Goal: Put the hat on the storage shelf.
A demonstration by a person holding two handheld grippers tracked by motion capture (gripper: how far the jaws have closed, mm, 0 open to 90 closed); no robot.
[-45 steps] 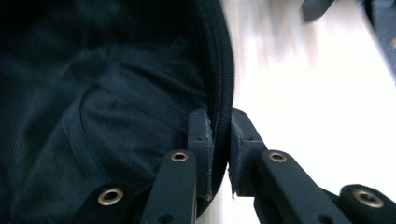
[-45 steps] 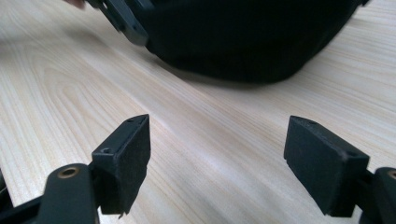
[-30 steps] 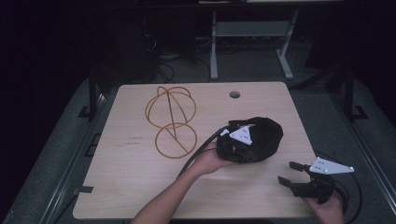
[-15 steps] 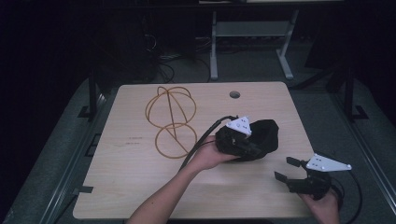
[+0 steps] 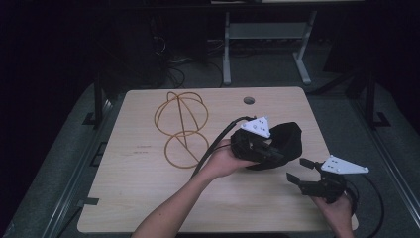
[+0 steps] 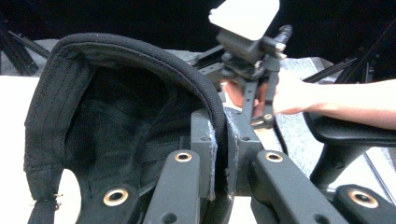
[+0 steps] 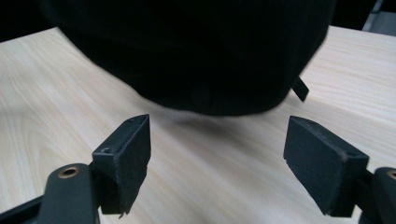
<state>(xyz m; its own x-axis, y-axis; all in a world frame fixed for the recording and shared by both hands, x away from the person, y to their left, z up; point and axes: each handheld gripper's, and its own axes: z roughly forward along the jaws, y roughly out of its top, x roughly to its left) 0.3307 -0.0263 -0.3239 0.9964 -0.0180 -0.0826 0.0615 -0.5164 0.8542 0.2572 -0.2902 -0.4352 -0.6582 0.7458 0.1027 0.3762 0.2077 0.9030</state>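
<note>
Pale wooden counter [image 5: 148,198], dim room. Left tongs [image 6: 219,158] clamped on rim of black fabric cap [image 5: 285,141], lifted right of centre; right tongs [image 5: 297,171] open, just beside, facing cap.

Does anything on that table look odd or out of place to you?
Only the black fabric cap: it is tipped up, its edge pinched in the left claw. The looped orange cord lies loosely on the wooden table. Nothing looks spilled or broken.
</note>
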